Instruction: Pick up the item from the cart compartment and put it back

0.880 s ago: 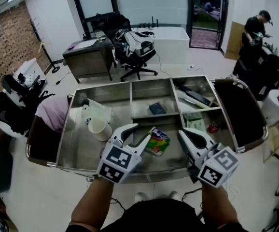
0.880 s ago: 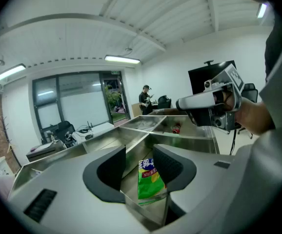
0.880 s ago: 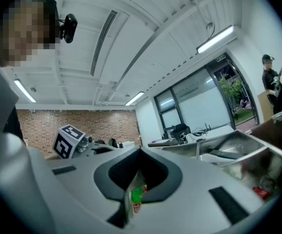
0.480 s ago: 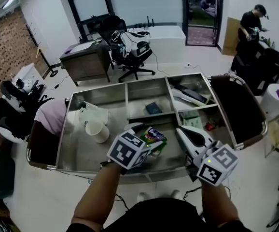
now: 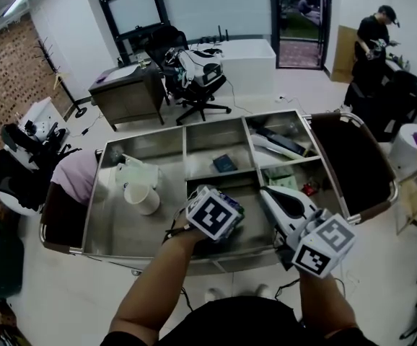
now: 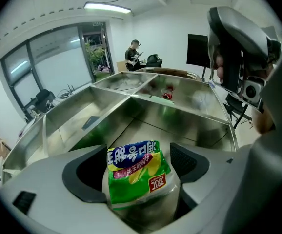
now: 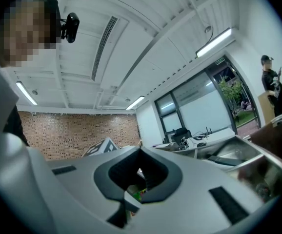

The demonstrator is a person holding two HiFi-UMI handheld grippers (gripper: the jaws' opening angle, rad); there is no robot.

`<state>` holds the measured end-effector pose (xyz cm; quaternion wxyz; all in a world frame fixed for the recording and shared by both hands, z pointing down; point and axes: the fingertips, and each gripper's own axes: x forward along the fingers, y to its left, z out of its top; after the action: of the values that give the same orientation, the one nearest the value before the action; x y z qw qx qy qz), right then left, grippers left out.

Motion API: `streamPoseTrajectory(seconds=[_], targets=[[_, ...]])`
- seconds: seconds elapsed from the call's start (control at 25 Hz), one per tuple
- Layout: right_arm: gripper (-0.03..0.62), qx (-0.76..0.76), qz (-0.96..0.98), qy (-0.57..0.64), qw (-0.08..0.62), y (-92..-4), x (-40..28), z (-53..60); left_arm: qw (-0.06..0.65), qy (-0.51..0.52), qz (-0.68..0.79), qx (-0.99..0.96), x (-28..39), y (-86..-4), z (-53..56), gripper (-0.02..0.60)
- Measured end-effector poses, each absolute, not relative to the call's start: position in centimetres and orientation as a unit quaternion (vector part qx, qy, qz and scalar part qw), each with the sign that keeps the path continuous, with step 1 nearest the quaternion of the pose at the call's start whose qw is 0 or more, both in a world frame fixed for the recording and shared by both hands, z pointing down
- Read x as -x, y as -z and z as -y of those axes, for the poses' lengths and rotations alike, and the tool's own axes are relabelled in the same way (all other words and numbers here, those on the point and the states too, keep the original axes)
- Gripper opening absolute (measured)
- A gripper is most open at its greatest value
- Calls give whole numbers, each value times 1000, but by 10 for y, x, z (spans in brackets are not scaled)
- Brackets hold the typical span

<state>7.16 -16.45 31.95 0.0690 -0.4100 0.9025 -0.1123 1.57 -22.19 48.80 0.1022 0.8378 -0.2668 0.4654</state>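
A green and yellow snack packet [image 6: 138,172] lies on the steel floor of the cart's front middle compartment [image 6: 146,128]. My left gripper [image 6: 136,162] points down into that compartment, jaws spread wide on either side of the packet, with dark gaps between the pads and the packet. In the head view the left gripper [image 5: 216,218] shows mainly its marker cube, which hides the packet. My right gripper [image 5: 273,195] hovers over the same compartment's right side, jaws together and nothing in them; in its own view the right gripper [image 7: 140,177] faces the brick wall.
The steel cart [image 5: 107,150] has several compartments. A white cup [image 5: 142,199] and a plastic bag [image 5: 138,173] lie at left, a dark booklet [image 5: 224,163] behind, tools [image 5: 277,144] and a red item [image 5: 308,189] at right. A person [image 5: 374,45] stands far right.
My left gripper has swung right from beside the packet and tipped down over it, so the packet now sits between its jaws. The right gripper has hardly moved.
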Motion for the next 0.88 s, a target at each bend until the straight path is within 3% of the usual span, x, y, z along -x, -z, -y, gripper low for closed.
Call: streamPoseTrajectory(seconds=[0.48,0.88], targets=[[15,391,-910,115,80,-316,-99,166,140,-502,286,-804,-29,-522,225,400],[15,379,-915,117,79,-317,-103,164,132,-513,273,-803,-28,-535,220,399]])
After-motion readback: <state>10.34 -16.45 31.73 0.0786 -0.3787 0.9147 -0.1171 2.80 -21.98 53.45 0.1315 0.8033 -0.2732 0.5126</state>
